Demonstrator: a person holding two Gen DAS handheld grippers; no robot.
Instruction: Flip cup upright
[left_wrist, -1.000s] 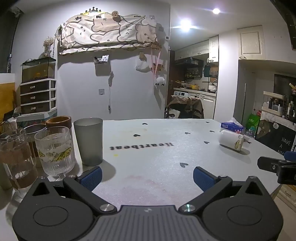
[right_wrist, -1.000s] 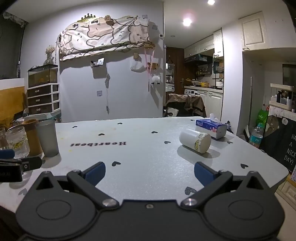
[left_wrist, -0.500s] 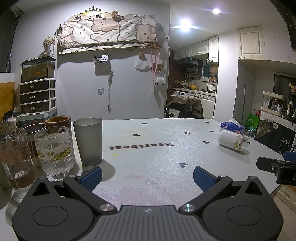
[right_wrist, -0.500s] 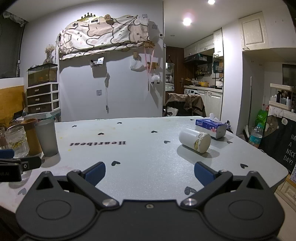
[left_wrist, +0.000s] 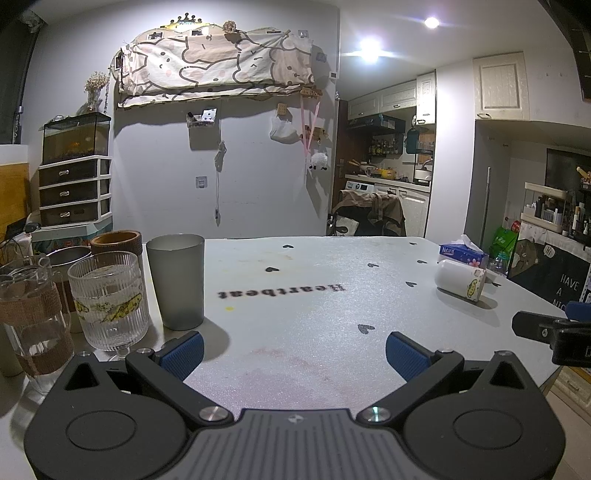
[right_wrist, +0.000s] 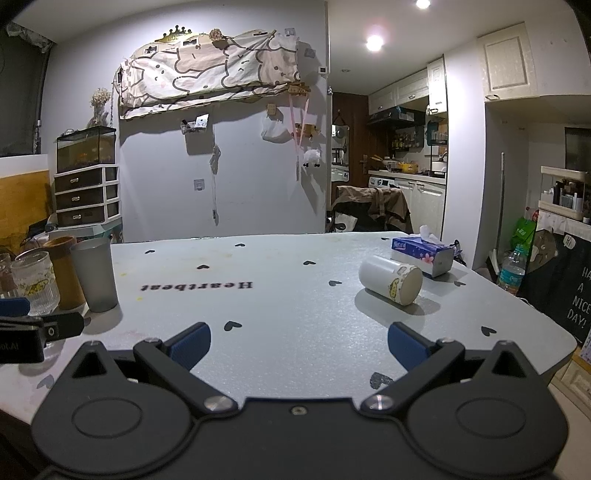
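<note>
Lying sideways, cup (right_wrist: 390, 280) base nearest.

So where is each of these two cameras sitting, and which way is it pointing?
Left wrist: rides on the left gripper, looking across the table past upright cups; the right gripper's tip shows at its right edge.
Right wrist: rides on the right gripper, facing the tipped white cup and tissue box.
Shared: the table, white cup, grey cup, both open grippers.
</note>
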